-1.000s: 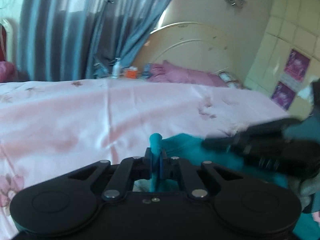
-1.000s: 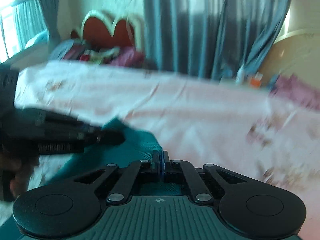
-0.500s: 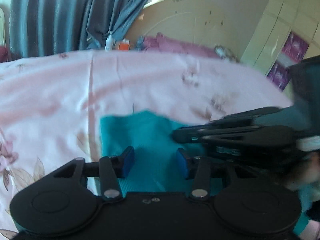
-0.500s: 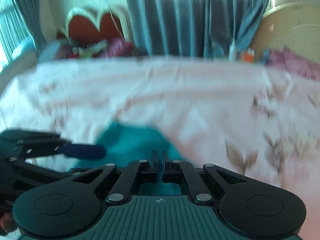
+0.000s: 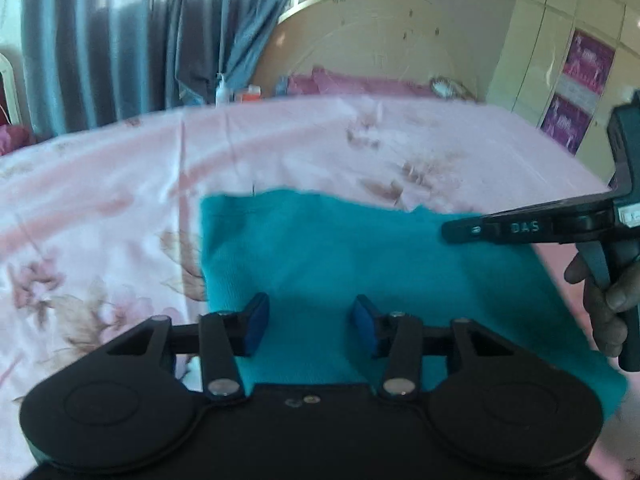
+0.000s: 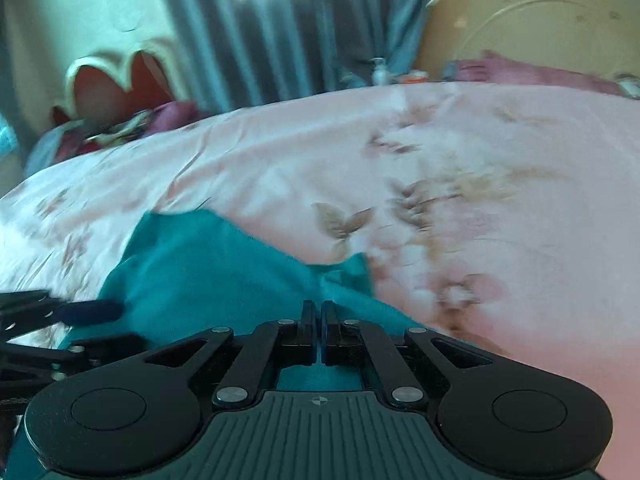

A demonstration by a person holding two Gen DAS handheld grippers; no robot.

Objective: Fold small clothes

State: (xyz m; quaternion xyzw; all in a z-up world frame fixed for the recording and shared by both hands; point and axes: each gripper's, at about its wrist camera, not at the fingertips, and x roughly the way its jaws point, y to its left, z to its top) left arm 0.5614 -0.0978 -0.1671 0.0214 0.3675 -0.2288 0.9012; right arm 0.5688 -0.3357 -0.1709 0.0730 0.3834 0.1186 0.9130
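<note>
A teal garment (image 5: 360, 264) lies flat on the pink floral bedspread (image 5: 120, 200). My left gripper (image 5: 308, 322) is open and empty, its blue pads just above the garment's near part. My right gripper shows from the side in the left wrist view (image 5: 460, 232), over the garment's far right edge. In the right wrist view my right gripper (image 6: 319, 312) is shut, with the teal garment (image 6: 200, 264) right under its tips; I cannot tell whether cloth is pinched. The left gripper's fingers (image 6: 88, 312) show at the left edge there.
The bed's cream headboard (image 5: 372, 40) and pink pillows (image 5: 344, 84) are at the far end. Blue curtains (image 5: 120, 40) hang behind. A bottle (image 5: 222, 92) stands by the bedside. A wardrobe (image 5: 560, 52) is to the right.
My left gripper let go of the teal cloth and opened. The garment now lies spread flat. My right gripper stayed shut and drew back toward the right.
</note>
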